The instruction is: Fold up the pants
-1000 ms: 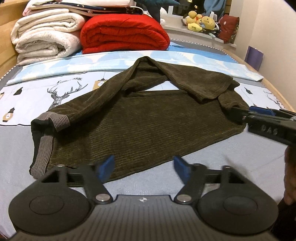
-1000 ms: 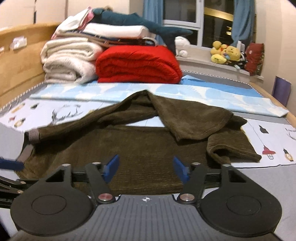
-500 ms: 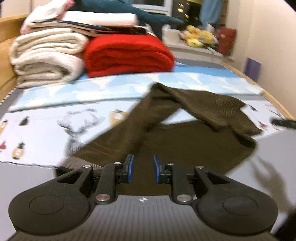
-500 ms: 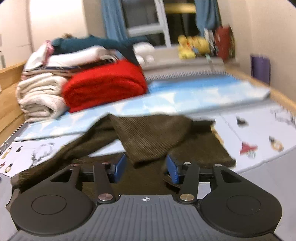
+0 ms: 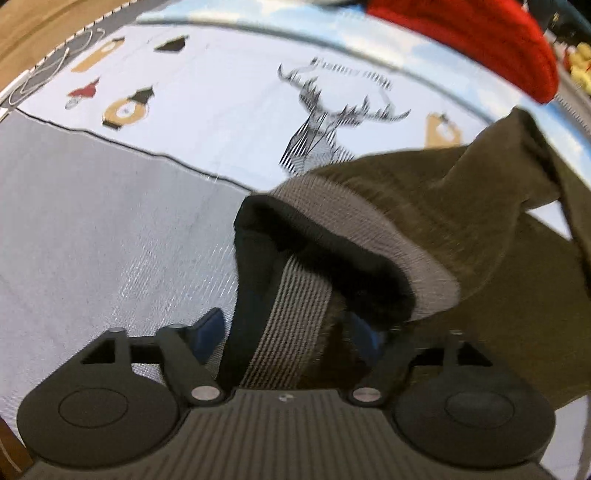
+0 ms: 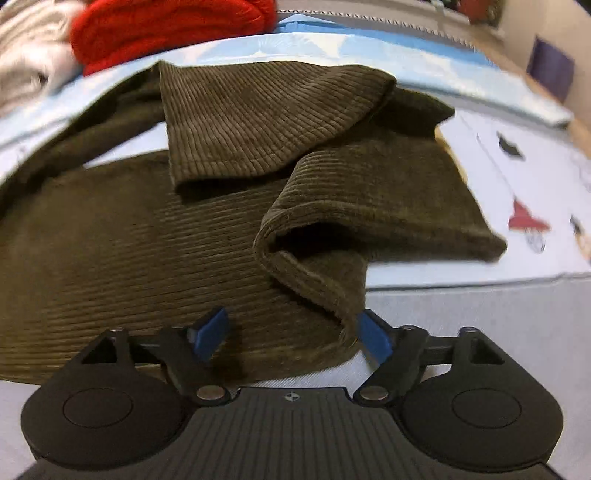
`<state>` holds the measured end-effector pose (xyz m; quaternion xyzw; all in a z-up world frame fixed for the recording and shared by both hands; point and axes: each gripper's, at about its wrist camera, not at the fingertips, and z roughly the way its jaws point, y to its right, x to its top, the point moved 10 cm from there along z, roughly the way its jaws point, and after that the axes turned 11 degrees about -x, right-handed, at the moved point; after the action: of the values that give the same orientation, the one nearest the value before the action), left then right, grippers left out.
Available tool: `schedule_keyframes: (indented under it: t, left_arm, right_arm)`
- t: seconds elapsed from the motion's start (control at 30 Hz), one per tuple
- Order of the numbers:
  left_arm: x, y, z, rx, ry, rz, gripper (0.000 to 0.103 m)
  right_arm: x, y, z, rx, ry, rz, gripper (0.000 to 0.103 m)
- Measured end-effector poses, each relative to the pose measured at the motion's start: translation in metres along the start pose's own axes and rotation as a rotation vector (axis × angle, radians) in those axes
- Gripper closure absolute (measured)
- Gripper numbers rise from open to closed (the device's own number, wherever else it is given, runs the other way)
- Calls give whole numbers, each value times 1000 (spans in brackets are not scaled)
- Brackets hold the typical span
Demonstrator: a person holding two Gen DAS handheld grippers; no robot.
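The left gripper (image 5: 284, 328) is spread wide, its blue fingers straddling the grey ribbed waistband (image 5: 291, 317) of the brown corduroy pants (image 6: 122, 240) lying on the bed (image 5: 92, 221). The right gripper (image 6: 291, 332) gapes equally wide around a leg hem (image 6: 314, 277), unclamped.

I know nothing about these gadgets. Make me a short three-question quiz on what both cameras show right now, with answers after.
1. True or false: the left gripper has its blue-padded fingers spread on either side of the grey ribbed waistband of the olive-brown corduroy pants.
2. Which part of the pants lies between the right gripper's fingers: A) waistband, B) hemmed leg cuff, C) pocket?
3. Fill in: the folded blanket beyond the pants is ____ in colour.

Key: 1 true; 2 B; 3 red.
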<state>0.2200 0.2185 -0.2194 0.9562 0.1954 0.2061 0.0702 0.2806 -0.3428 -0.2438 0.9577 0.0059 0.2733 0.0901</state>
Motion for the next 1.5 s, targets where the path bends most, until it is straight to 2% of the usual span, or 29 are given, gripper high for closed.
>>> schedule_keyframes:
  t: [0.07,0.13,0.17,0.2,0.23,0.27,0.3,0.33,0.4,0.5,0.7,0.8,0.87,0.93,0.97,1.03,1.1,1.17,1.27,1.37,1.43,1.5]
  left_arm:
    - [-1,-7,11,26,-27,-1,17]
    - [-10,-10,25,28,-74,0,17]
    - [-13,-9,29,18,-92,1,17]
    - [-14,-9,31,12,-89,5,17]
    - [-14,-8,31,7,-85,15,18]
    - [-14,-6,31,-1,-84,24,23]
    - [-15,-6,29,-8,-82,31,31]
    - [-16,-6,26,-2,-77,43,37]
    - [-17,-3,17,-19,-70,76,56]
    - [-18,10,-4,-58,-41,151,69]
    - [-36,31,-45,-148,2,265,73]
    - [-51,25,-60,-125,-17,343,73]
    - [-65,13,-63,-79,-60,399,73]
    - [-81,-1,-58,-35,-136,433,73]
    - [-87,-7,-54,-18,-176,449,72]
    - [-94,-12,-49,-10,-221,463,69]
    - [-91,-12,-49,-23,-218,436,61]
    - [-87,-12,-46,-27,-224,391,52]
    - [-82,-7,-39,-40,-226,368,35]
    - [-83,-3,-33,-39,-237,370,33]
    - [-81,-5,-26,-27,-250,366,32]
    - [-83,-4,-22,-9,-265,379,32]
  right_arm:
    - [2,-4,4,-24,-2,-21,25]
    - [4,-3,9,-60,3,-32,34]
    - [6,1,10,-91,15,-32,47]
    - [8,8,10,-106,21,-16,64]
    - [10,15,10,-114,17,19,76]
    - [12,24,9,-120,6,64,91]
    - [14,34,6,-116,1,113,94]
    - [16,43,1,-103,4,163,95]
    - [20,64,-15,-53,23,273,96]
    - [21,80,-40,7,51,342,96]
    - [-14,104,-83,92,27,355,97]
    - [-49,118,-90,166,-74,357,97]
    - [-87,113,-91,256,-208,303,97]
    - [-122,99,-97,351,-302,174,96]
    - [-136,93,-102,392,-331,118,94]
    - [-143,97,-107,420,-334,104,86]
    - [-134,120,-105,401,-304,203,69]
    - [-122,150,-95,342,-276,354,63]
    - [-110,198,-70,203,-251,588,62]
    - [-111,228,-43,117,-253,789,61]
    - [-108,228,-28,97,-272,831,61]
    - [-105,227,-19,71,-265,804,61]
